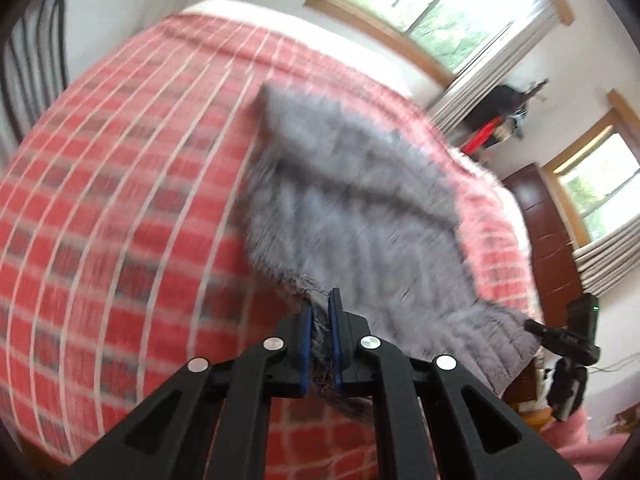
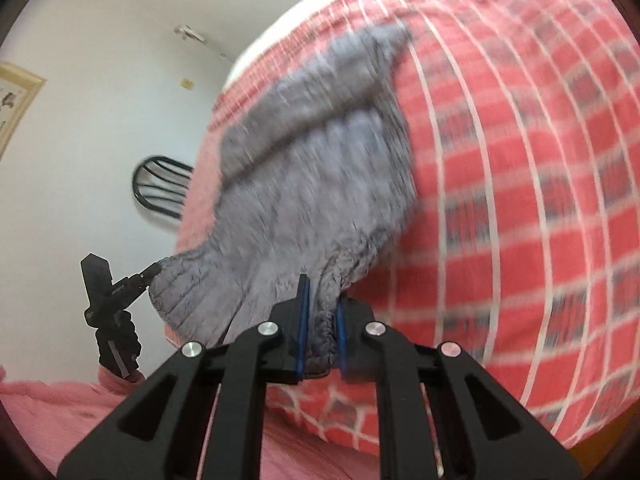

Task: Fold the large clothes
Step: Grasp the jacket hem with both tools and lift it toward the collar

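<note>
A grey quilted garment [image 1: 352, 196] lies stretched across a bed with a red checked cover [image 1: 120, 200]. Its near edge is lifted off the bed between both grippers. My left gripper [image 1: 320, 312] is shut on one corner of that grey edge, the cloth bunched between its blue pads. My right gripper [image 2: 322, 300] is shut on the other corner of the garment [image 2: 316, 168]. The right gripper shows in the left wrist view at the far right [image 1: 536, 326], pinching the hem. The left gripper shows in the right wrist view at the left [image 2: 150, 270], also on the hem. Both views are blurred.
The checked bed cover [image 2: 520, 200] fills most of both views. A black metal chair [image 1: 32, 72] stands beside the bed by a white wall. Two windows with curtains [image 1: 440, 8] and a dark wooden cabinet [image 1: 548, 232] lie beyond the bed. A pink sleeve [image 2: 60, 408] is at the bottom.
</note>
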